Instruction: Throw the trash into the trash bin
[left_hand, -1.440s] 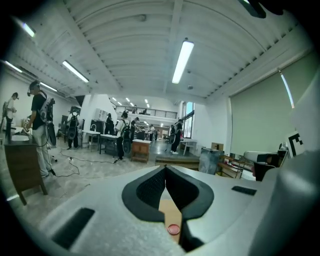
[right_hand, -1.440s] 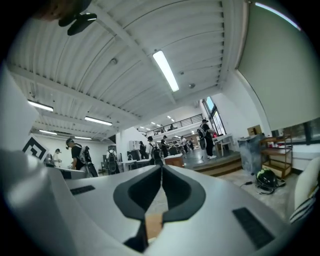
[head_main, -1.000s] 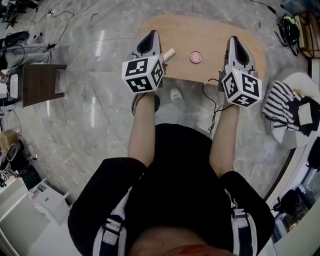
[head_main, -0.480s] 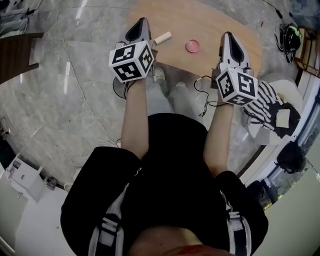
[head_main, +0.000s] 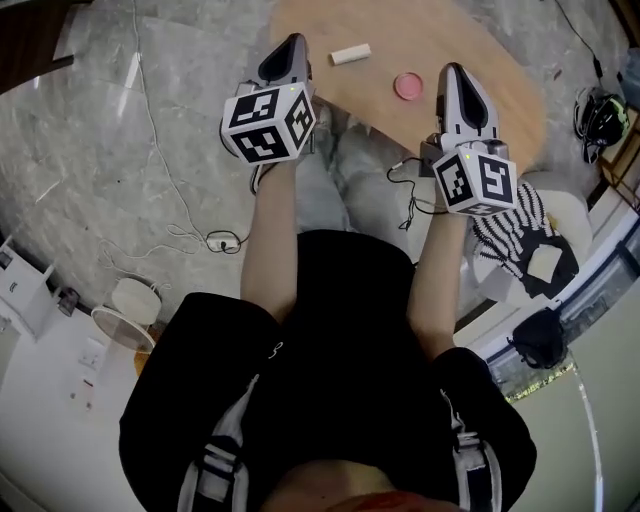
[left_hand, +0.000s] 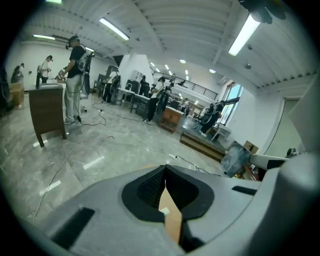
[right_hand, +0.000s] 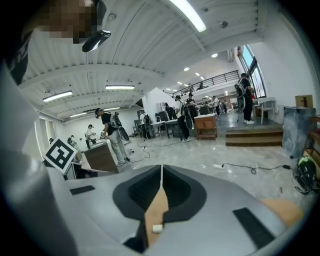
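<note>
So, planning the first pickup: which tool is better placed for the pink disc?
Right. The right tool sits beside the pink disc; the left tool is farther off, nearer the white block.

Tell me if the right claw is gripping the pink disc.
No, the pink disc lies on the table, apart from the shut right claw.

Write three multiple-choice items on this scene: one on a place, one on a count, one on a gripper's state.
1. The pink disc lies: A on the floor; B on the wooden table, near the right gripper; C on a chair.
2. Small things on the table: A one; B two; C four.
3. The right gripper's jaws are: A together, empty; B wide apart; C on the disc.
Key: B, it rests on wood beside that gripper; B, only disc and white block; A, its view shows tips meeting.
</note>
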